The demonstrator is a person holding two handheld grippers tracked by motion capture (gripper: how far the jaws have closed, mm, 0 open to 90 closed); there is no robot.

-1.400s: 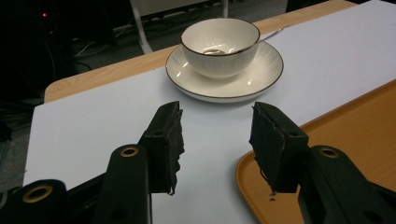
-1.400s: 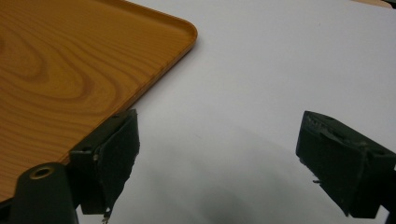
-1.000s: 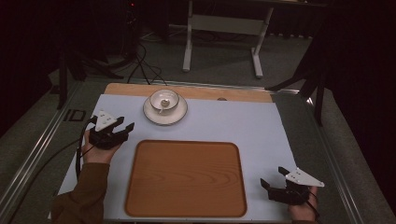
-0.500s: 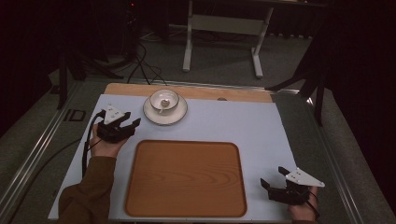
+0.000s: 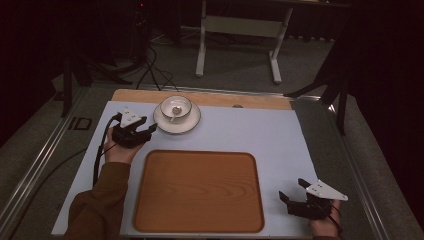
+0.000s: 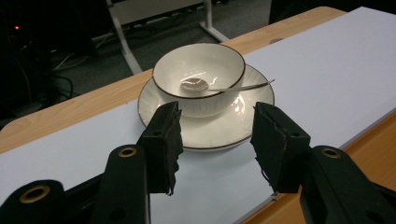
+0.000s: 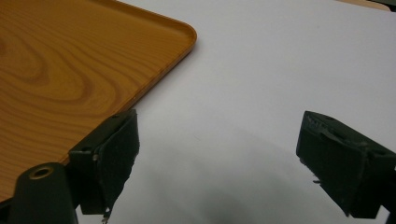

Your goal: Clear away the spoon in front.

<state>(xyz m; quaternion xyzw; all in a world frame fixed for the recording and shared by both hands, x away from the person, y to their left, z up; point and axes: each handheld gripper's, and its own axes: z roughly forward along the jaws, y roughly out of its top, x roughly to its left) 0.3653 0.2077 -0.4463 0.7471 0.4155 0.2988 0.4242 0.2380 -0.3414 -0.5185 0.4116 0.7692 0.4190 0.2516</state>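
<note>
A white bowl [image 5: 175,107] [image 6: 198,77] with a dark rim stands on a white saucer [image 5: 190,123] [image 6: 210,133] at the back of the pale mat; a spoon [image 6: 205,85] lies in the bowl. My left gripper [image 5: 147,131] [image 6: 215,144] is open just left of the saucer, jaws pointing at it, nothing between them. A bare wooden tray [image 5: 200,190] [image 7: 60,70] lies in the middle of the mat. My right gripper [image 5: 295,191] [image 7: 224,163] rests open at the mat's front right, beside the tray's corner, holding nothing.
The pale mat [image 5: 250,130] covers a wooden tabletop [image 5: 210,97] whose back edge shows behind the saucer. A cable [image 5: 100,150] trails from the left gripper. Beyond the table stand a white frame [image 5: 240,30] and dark stands on the floor.
My left gripper has moved right and toward the saucer, ending close beside it. The right gripper has stayed where it was.
</note>
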